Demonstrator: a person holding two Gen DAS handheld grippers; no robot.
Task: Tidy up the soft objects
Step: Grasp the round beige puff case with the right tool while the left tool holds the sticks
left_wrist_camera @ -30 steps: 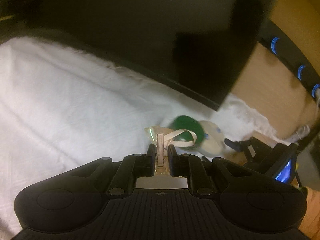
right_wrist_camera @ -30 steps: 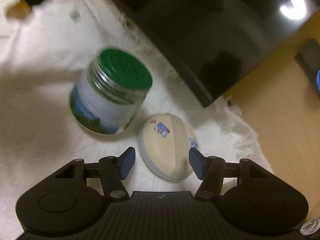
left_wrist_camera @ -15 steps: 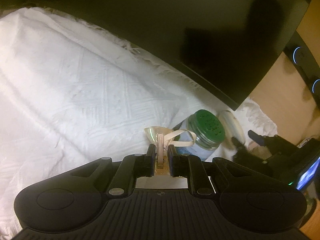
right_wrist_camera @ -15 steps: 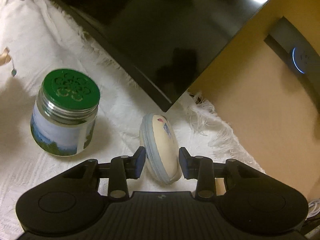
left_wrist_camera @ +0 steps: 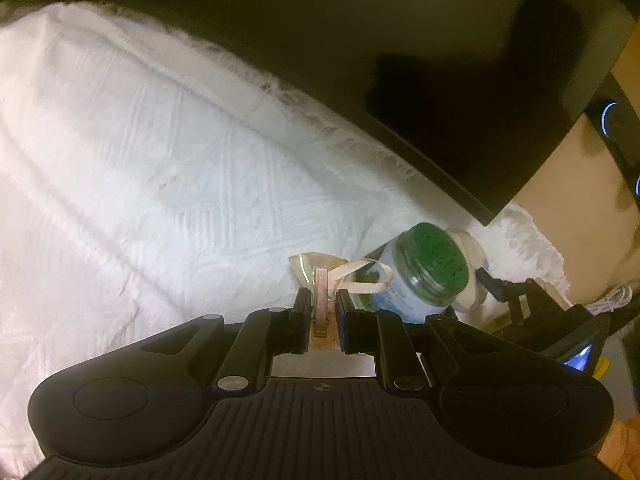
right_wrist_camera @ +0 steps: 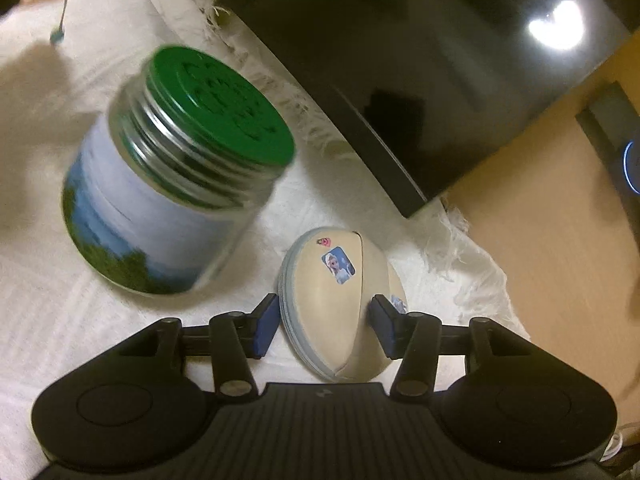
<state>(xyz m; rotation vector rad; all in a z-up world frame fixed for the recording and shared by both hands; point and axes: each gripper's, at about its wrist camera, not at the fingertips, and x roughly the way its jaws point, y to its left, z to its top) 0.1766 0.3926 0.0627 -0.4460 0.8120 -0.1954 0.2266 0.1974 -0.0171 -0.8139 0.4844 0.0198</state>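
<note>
My left gripper is shut on a small cream pouch with a ribbon loop, held above the white cloth. My right gripper is shut on a cream oval zip case with a cartoon sticker, its pads pressing both sides. A glass jar with a green lid stands just left of the case. The jar and the right gripper also show in the left wrist view, to the right of my left gripper.
A large black glossy screen stands close behind the jar and case, also in the left wrist view. The fringed cloth edge ends at bare tan wood on the right. A dark device with blue lights stands far right.
My right gripper closed onto the cream case and now holds it, shifting closer to the jar. My left gripper kept hold of the pouch and moved slightly.
</note>
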